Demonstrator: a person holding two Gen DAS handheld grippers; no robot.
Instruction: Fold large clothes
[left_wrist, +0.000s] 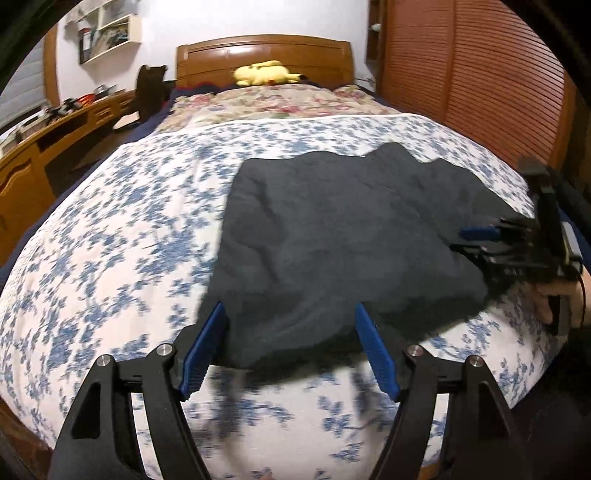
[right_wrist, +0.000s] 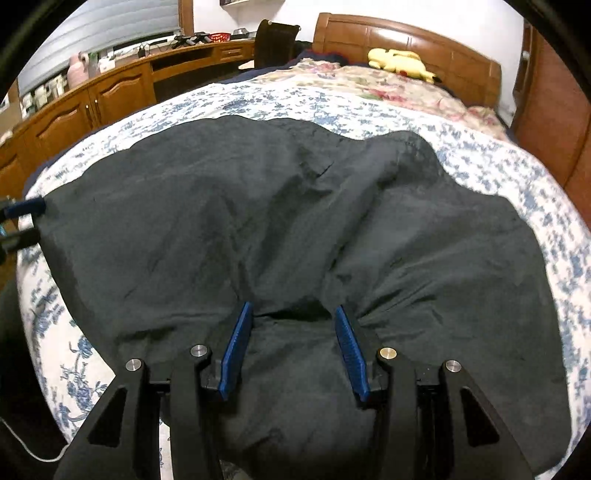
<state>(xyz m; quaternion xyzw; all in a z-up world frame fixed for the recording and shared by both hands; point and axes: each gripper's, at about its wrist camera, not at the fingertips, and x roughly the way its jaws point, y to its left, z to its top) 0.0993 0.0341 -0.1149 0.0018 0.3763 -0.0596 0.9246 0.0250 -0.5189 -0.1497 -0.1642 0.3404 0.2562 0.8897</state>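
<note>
A large dark garment (left_wrist: 332, 236) lies spread and wrinkled on the blue-flowered bedspread (left_wrist: 122, 236). My left gripper (left_wrist: 291, 314) is open, its blue pads straddling the garment's near left edge. The right gripper (left_wrist: 476, 240) shows at the right edge of the left wrist view, over the garment's right side. In the right wrist view the garment (right_wrist: 258, 206) fills the middle. My right gripper (right_wrist: 293, 314) is open, with bunched cloth between its fingers. The left gripper's pad (right_wrist: 26, 206) shows at the far left, at the garment's edge.
A yellow plush toy (left_wrist: 264, 74) lies by the wooden headboard (left_wrist: 264, 51) on a rose-patterned cover (right_wrist: 373, 85). A wooden desk and cabinets (right_wrist: 92, 99) run along the left. A slatted wooden wardrobe (left_wrist: 469, 74) stands at the right.
</note>
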